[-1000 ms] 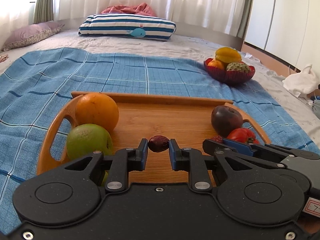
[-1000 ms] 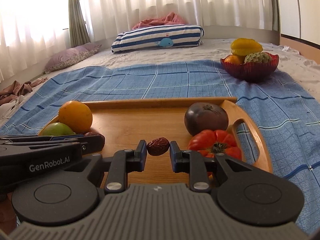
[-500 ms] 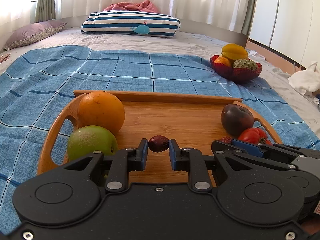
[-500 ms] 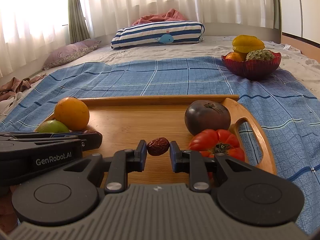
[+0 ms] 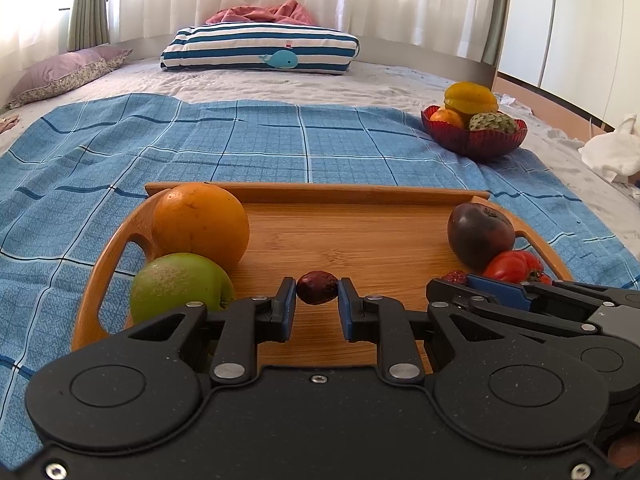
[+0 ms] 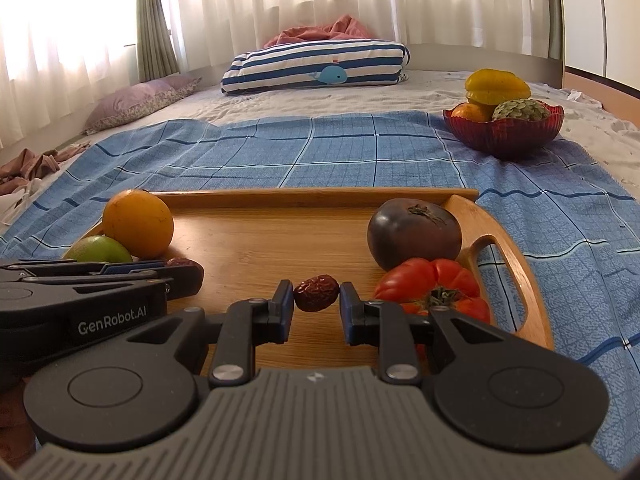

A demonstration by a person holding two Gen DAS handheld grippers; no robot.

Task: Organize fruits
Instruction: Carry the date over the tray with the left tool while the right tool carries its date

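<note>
Over the near middle of a wooden tray (image 5: pixel 320 192), my left gripper (image 5: pixel 317 295) is shut on a small dark red date (image 5: pixel 317 292). My right gripper (image 6: pixel 317 299) is shut on a second date (image 6: pixel 317 298) beside it. Each gripper shows from the side in the other's view: the right gripper (image 5: pixel 456 280) and the left gripper (image 6: pixel 188 266). At the tray's left end lie an orange (image 5: pixel 200 226) and a green apple (image 5: pixel 180 292). A dark purple fruit (image 6: pixel 414 234) and a red tomato (image 6: pixel 432 286) sit at its right end.
The tray rests on a blue checked blanket (image 5: pixel 240 140) spread over a bed. At the far right stands a red bowl (image 5: pixel 474 138) with a star fruit, an orange and a custard apple. A striped pillow (image 5: pixel 260 52) lies at the back, white cloth (image 5: pixel 612 152) at the right edge.
The left wrist view has shifted slightly, and the right gripper sits a little further right in it. Both grippers stay shut on their dates.
</note>
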